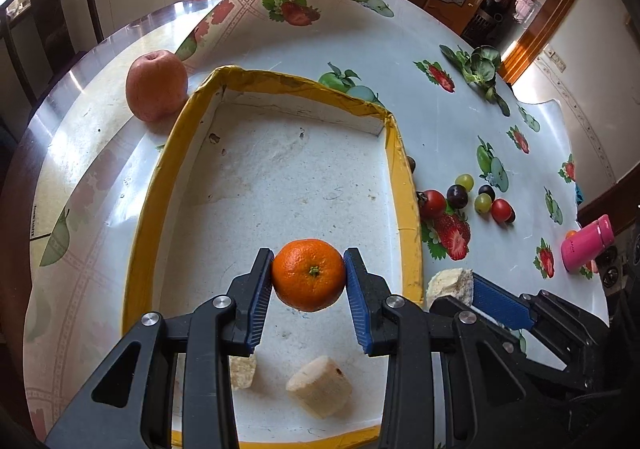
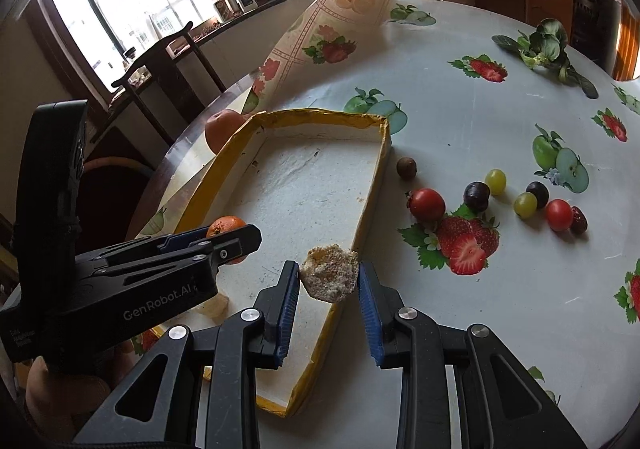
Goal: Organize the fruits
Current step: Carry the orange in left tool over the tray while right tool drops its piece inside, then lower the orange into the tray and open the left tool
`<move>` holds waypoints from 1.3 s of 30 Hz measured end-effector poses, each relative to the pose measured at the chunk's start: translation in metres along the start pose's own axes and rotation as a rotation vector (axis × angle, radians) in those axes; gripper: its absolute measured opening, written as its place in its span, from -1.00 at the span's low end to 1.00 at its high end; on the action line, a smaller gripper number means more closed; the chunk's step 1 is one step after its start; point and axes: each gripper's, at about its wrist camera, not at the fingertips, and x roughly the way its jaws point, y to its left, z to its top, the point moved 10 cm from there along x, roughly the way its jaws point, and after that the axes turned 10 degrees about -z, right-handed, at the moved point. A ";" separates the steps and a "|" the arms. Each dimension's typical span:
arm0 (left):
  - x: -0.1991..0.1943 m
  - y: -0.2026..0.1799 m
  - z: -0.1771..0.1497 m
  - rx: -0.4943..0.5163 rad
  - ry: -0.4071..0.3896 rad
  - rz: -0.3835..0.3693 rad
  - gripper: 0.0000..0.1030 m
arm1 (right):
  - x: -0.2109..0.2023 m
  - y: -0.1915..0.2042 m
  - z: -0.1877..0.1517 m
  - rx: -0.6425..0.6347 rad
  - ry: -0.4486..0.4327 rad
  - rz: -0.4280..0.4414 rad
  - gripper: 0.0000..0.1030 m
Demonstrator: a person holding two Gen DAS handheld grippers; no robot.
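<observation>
My left gripper (image 1: 309, 276) is shut on an orange tangerine (image 1: 309, 274) and holds it over the near part of the yellow-rimmed white tray (image 1: 404, 185). Two pale fruit chunks (image 1: 320, 386) lie on the tray floor below it. My right gripper (image 2: 329, 281) is shut on a pale crumbly fruit chunk (image 2: 329, 278) right over the tray's right wall (image 2: 370, 205); it also shows in the left wrist view (image 1: 450, 285). The left gripper with the tangerine (image 2: 225, 227) shows at left in the right wrist view.
A red apple (image 1: 157, 86) stands outside the tray's far left corner. Cherry tomatoes, green and dark grapes (image 2: 496, 201) and a brown nut-like fruit (image 2: 407, 168) lie right of the tray. Leafy greens (image 2: 542, 45) lie far right. A pink bottle (image 1: 586, 243) lies near the table edge.
</observation>
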 end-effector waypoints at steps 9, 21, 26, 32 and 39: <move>0.022 0.034 0.003 -0.046 0.043 0.043 -0.36 | 0.044 0.043 -0.011 -0.120 0.068 0.015 -0.41; 0.035 0.036 -0.015 -0.057 0.106 0.058 -0.34 | 0.070 0.058 -0.029 -0.206 0.131 0.005 -0.21; 0.021 0.033 -0.008 -0.073 0.074 0.049 -0.34 | 0.047 0.049 -0.025 -0.191 0.090 0.014 -0.11; 0.007 0.013 0.000 -0.059 0.042 0.018 -0.34 | 0.013 0.018 -0.021 -0.105 0.040 0.015 -0.11; 0.007 -0.035 0.001 -0.002 0.039 -0.033 -0.34 | -0.013 -0.044 -0.031 -0.004 0.022 -0.051 -0.11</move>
